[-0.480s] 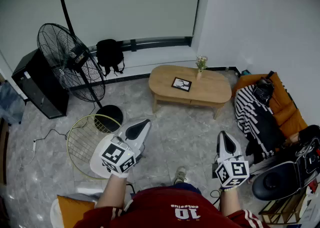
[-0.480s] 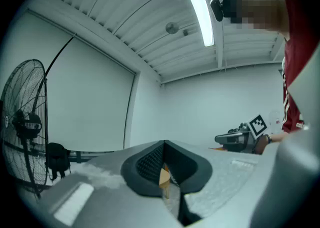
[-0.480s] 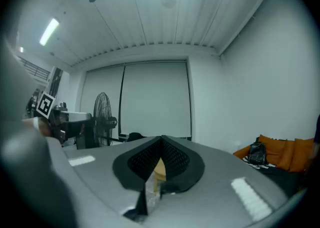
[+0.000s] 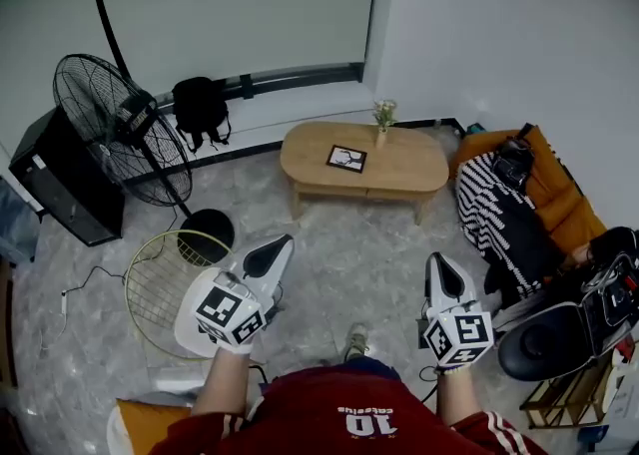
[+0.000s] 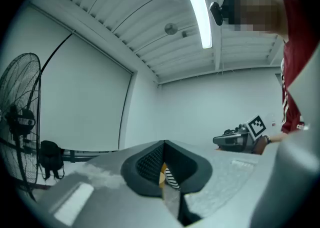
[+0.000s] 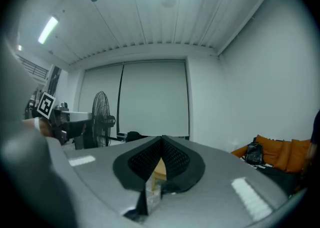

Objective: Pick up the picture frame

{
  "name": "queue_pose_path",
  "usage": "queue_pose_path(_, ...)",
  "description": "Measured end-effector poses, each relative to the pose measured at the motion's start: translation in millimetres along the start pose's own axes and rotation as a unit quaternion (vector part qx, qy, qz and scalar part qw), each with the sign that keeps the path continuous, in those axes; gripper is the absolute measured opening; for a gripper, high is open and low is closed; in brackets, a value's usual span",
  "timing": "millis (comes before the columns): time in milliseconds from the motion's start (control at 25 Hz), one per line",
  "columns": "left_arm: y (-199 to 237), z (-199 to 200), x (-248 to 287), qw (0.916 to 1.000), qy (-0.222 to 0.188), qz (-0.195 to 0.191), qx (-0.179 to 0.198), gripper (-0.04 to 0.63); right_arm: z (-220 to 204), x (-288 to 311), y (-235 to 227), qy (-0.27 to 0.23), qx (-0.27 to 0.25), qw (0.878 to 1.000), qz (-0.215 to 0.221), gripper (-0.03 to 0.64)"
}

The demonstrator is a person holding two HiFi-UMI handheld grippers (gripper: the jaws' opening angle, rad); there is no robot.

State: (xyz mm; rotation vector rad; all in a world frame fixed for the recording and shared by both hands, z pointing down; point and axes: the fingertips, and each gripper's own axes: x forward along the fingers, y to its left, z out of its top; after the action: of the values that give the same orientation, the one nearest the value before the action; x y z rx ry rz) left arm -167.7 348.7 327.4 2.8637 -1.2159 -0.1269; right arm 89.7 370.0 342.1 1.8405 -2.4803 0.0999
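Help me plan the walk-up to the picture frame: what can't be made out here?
- Picture frame, head view: too small to read its image or to tell whether it lies flat or is propped.
- Same frame, both gripper views: hidden behind the shut left tool and the shut right tool. Only a sliver of the table shows.
- Black gear, head view: cut off by the picture's right edge.
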Motion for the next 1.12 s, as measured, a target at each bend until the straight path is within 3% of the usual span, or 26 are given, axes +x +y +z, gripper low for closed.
queue_pose_path(400, -14, 6, 9, 0.9999, -0.003, -0.014, 0.008, -0.002, 11, -3, 10, -0.025, -0.013, 0.999, 0.037, -0.009)
queue_pose_path(840, -6, 1, 8, 0.9999, -0.003, -0.007, 0.010, -0.002, 1, 2, 9, -0.012, -0.009, 0.999, 0.033, -0.009)
queue_pose_path(1120, 3, -5, 39, 0.9999, 0.003, -0.007, 0.011, -0.002, -4, 20, -11, 0.000, -0.002, 0.999, 0.040, -0.008)
